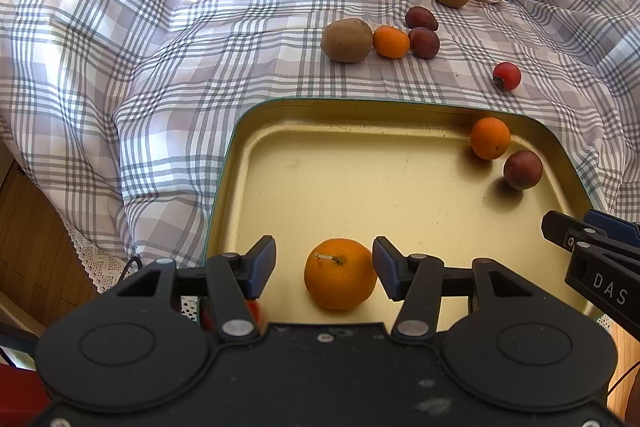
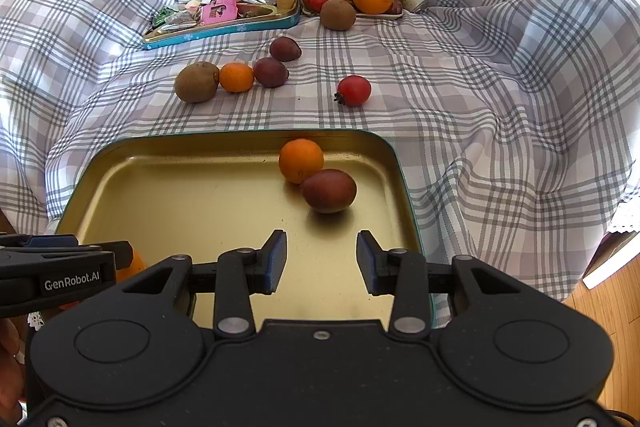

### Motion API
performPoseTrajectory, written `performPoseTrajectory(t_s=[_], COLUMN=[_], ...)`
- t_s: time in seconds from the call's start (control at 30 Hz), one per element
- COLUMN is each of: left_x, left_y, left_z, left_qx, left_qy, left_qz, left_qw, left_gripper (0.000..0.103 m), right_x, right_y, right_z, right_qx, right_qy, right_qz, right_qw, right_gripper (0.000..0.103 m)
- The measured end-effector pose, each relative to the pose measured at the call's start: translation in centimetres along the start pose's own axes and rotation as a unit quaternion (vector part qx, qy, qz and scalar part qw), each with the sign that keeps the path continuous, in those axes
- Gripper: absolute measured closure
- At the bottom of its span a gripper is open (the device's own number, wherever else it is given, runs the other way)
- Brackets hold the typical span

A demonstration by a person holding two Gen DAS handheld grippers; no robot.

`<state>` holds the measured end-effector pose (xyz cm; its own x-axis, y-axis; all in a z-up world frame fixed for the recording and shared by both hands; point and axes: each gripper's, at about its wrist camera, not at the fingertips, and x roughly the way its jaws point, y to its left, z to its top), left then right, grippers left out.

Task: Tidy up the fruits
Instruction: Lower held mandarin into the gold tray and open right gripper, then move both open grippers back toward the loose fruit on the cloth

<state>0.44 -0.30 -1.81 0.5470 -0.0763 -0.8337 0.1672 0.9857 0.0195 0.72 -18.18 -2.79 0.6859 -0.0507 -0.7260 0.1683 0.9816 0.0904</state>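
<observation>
— So where does the fruit stand?

— Three pieces lie in the gold tin tray [image 1: 256, 163]: a mandarin [image 1: 340, 273] near the front edge, another small orange [image 1: 489, 138] and a dark plum-coloured fruit [image 1: 522, 169] by the far right corner. Loose on the checked cloth [image 1: 160, 47] beyond it are a kiwi [image 1: 346, 40], a small orange [image 1: 391, 41] touching it, two dark fruits [image 1: 423, 31] and a red fruit [image 1: 507, 76] off by itself.

— And the claws?

— The left gripper [image 1: 324, 267] is released, its jaws spread either side of the front mandarin; the right-hand pad sits just beside the peel, the other stands apart. The right gripper [image 2: 321, 261] is also parted and empty, hovering over bare tray near the dark fruit [image 2: 329, 190].

— How would that mandarin handle?

— Light, I'd judge, with a loose, slightly yielding peel, and round enough to roll on smooth metal. Its stem faces up, so the pads should meet it across the widest part, at the sides, with gentle pressure only.

— The others?

— The kiwi looks fuzzy, so it should grip well. The red and dark fruits look glossy, likely slippery and easily bruised; centre the pads on them and close slowly.
</observation>
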Motion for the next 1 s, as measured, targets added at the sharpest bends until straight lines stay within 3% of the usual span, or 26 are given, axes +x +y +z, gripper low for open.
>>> performPoseTrajectory(t_s=[0.8,1.0], left_x=[-0.09,-0.43], left_y=[0.37,0.45], left_z=[-0.01,0.13], left_qx=[-0.002,-0.013], left_qy=[-0.003,-0.028], left_qz=[0.002,0.021], left_qw=[1.0,0.9993], left_gripper=[0.046,0.042], right_x=[0.01,-0.35], right_y=[0.08,-0.15], right_z=[0.06,0.05], right_qx=[-0.001,0.003], right_qy=[0.0,-0.024], right_qz=[-0.001,0.006], right_qw=[1.0,1.0], right_gripper=[0.055,0.055])
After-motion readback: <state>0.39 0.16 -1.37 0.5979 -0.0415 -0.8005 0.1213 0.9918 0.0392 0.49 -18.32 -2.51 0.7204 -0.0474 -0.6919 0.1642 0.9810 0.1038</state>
